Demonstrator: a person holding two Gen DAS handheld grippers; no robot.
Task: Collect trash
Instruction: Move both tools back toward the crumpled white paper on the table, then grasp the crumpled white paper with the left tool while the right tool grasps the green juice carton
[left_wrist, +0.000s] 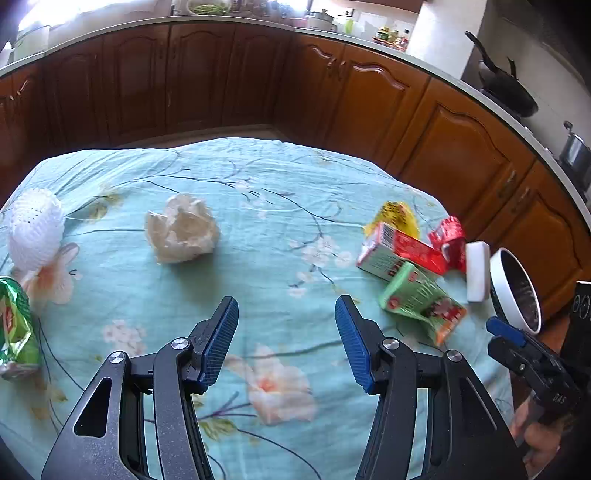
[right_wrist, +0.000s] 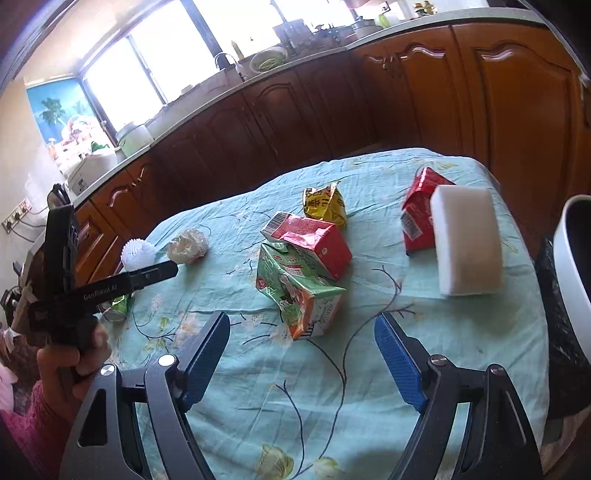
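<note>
A: Where's your trash?

B: On the surface (left_wrist: 258, 192): your crumpled paper wad (left_wrist: 183, 233) lies ahead of your left claw (left_wrist: 287, 343), and the green carton (right_wrist: 295, 291) sits just beyond your right claw (right_wrist: 302, 363), against the red carton (right_wrist: 310, 238).

A: And the claws?

B: Both gape wide, holding nothing.

left gripper (right_wrist: 147, 277) side bar: "GenRobot.AI", white print, at 9 o'clock in the right wrist view
red carton (right_wrist: 308, 240): barcode on its end, digits too small to read
yellow packet (right_wrist: 324, 206): dark characters, not legible
green carton (right_wrist: 295, 288): print not legible
</note>
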